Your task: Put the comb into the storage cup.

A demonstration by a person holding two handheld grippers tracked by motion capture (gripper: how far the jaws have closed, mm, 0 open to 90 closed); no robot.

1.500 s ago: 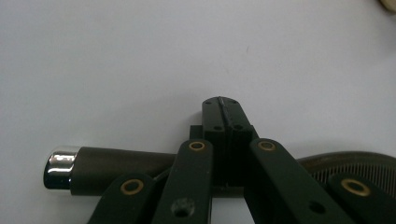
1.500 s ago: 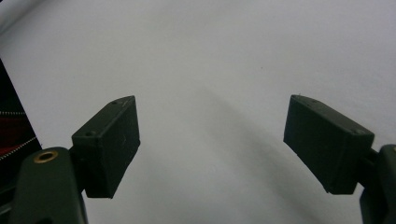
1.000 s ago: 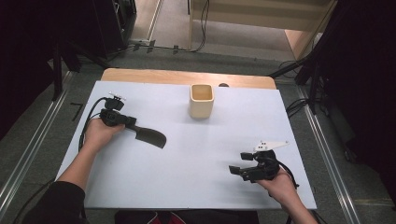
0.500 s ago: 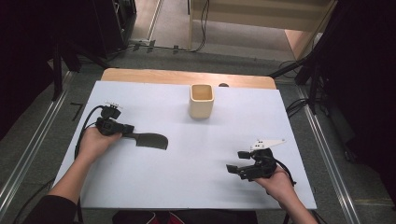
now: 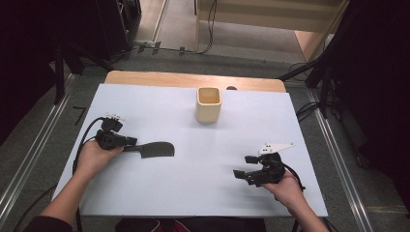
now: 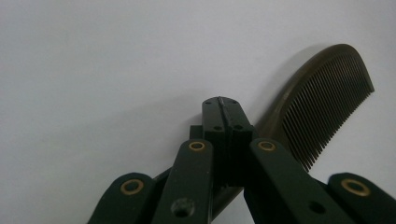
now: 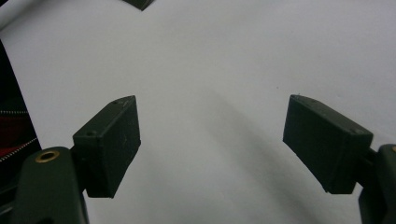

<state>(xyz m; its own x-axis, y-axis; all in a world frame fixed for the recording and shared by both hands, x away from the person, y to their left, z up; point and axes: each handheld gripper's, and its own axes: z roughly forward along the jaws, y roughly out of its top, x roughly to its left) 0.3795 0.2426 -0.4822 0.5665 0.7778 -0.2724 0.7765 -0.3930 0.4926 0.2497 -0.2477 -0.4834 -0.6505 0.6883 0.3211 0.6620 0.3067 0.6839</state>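
A dark comb (image 5: 155,149) lies low over the white table sheet at the left, its toothed end pointing right. My left gripper (image 5: 129,144) is shut on its handle end, with a hand around the gripper body. In the left gripper view the pads (image 6: 226,105) meet tip to tip, and the comb (image 6: 322,88) runs out from beneath them to the upper right, teeth showing. My right gripper (image 5: 243,166) rests at the near right, held in a hand, pointing left. Its jaws stand wide apart (image 7: 210,144) over bare white sheet, with nothing between them.
A beige square cup (image 5: 209,104) stands upright at the back middle of the white sheet (image 5: 203,193). A wooden table edge (image 5: 159,79) runs behind it. Cables trail from both grippers. Metal rails and dark equipment flank the table.
My left hand has drifted toward the near side with the comb, and the comb has swung from pointing down-right to pointing straight right. The right gripper has stayed put.
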